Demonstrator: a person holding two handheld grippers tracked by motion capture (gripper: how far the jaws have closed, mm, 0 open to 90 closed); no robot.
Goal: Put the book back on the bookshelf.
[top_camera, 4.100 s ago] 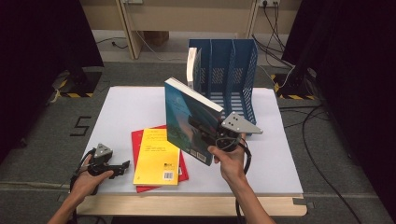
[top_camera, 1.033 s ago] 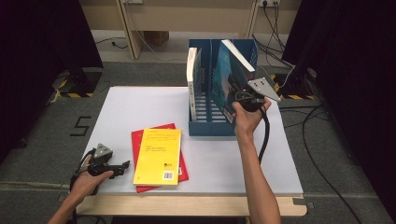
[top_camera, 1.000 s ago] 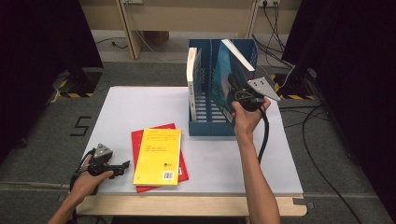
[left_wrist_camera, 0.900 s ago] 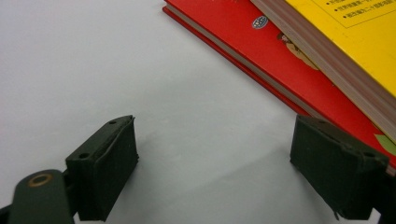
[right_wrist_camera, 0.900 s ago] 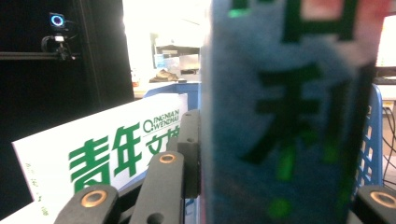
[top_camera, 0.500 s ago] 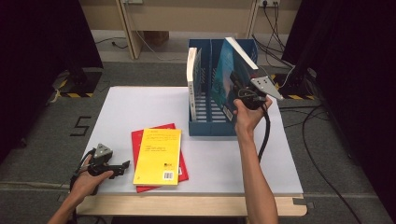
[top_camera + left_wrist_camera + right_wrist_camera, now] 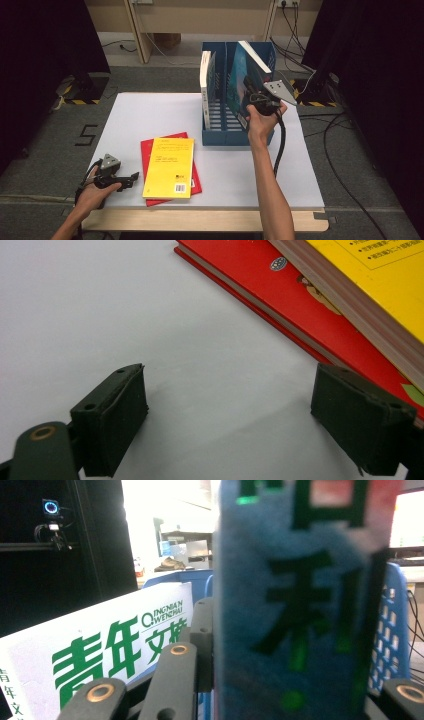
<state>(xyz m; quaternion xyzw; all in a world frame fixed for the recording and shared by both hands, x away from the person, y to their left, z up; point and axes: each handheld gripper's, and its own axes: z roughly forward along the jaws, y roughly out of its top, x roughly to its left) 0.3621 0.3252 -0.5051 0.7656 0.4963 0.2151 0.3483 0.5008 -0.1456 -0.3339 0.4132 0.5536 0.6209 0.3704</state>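
The teal book (image 7: 239, 80) stood tilted in the middle compartment of the blue file rack (image 7: 220, 135), its lower edge inside and its top leaning toward the right, pinched at its spine by the right gripper (image 7: 252, 97), whose jaws were pressed against both covers. A white book (image 7: 205, 82) stood upright in the rack's left compartment. Well apart, near the table's (image 7: 150, 110) front edge, the left gripper (image 7: 131, 177) rested with jaws spread and nothing between them, just beside the yellow book (image 7: 169, 167) lying on the red book (image 7: 155, 150).

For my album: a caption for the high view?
Right gripper lowers a blue book into the blue file rack.
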